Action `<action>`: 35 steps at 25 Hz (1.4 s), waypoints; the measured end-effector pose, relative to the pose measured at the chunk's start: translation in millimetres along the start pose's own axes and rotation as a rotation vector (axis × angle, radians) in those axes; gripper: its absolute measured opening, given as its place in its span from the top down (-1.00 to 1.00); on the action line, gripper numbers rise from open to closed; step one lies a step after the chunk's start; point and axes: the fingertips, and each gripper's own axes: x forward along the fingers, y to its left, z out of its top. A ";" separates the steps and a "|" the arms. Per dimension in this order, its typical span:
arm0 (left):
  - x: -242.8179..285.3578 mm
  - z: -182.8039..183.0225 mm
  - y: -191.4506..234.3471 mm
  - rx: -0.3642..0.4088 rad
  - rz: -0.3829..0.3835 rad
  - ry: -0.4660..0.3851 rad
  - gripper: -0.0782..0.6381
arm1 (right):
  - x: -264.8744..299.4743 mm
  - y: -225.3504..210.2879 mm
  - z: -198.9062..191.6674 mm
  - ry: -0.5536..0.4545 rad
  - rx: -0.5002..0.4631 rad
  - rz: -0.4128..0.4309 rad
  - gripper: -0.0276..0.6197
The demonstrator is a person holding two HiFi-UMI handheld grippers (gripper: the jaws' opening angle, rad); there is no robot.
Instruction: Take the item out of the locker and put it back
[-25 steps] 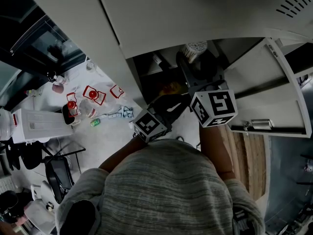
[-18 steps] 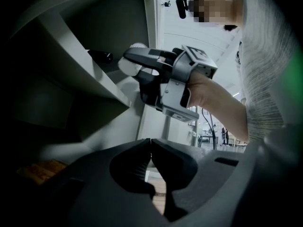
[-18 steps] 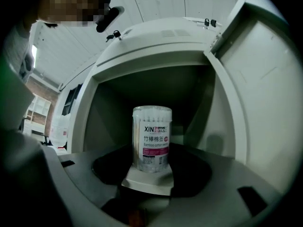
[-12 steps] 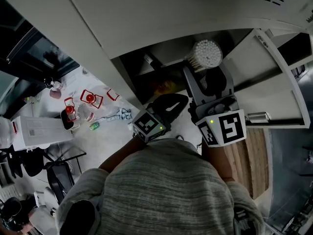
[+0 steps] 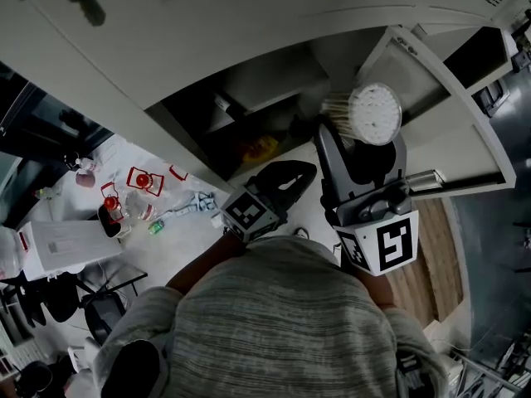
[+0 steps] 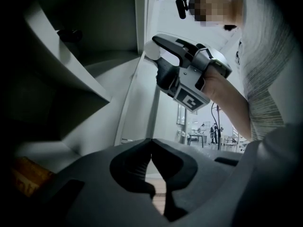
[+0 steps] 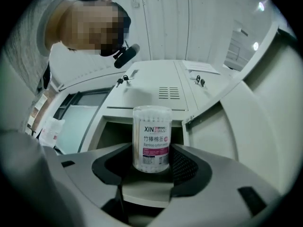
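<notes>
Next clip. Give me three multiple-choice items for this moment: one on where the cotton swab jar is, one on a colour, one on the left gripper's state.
1. The cotton swab jar is:
A. on a locker shelf
B. between the fingers of the right gripper
C. on the floor

2. The lower band of the jar's label is:
A. green
B. blue
C. magenta

3. The fingers of the left gripper are:
A. together, with nothing between them
B. wide apart
C. closed on the jar

Answers:
1 B: the right gripper view shows the jar upright between that gripper's fingers.
2 C: the band under the printed name reads magenta in the right gripper view.
3 A: the left gripper view shows the fingertips meeting, with no object there.
</notes>
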 end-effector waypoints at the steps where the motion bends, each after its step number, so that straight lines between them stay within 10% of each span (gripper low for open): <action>1: 1.6 -0.2 -2.0 0.001 -0.008 0.000 0.76 | -2.4 -1.7 2.6 -0.008 -0.002 -0.006 0.13; 35: -16.0 -3.9 9.4 -0.012 0.068 0.005 0.76 | 29.9 7.5 -59.3 0.141 0.071 0.049 0.13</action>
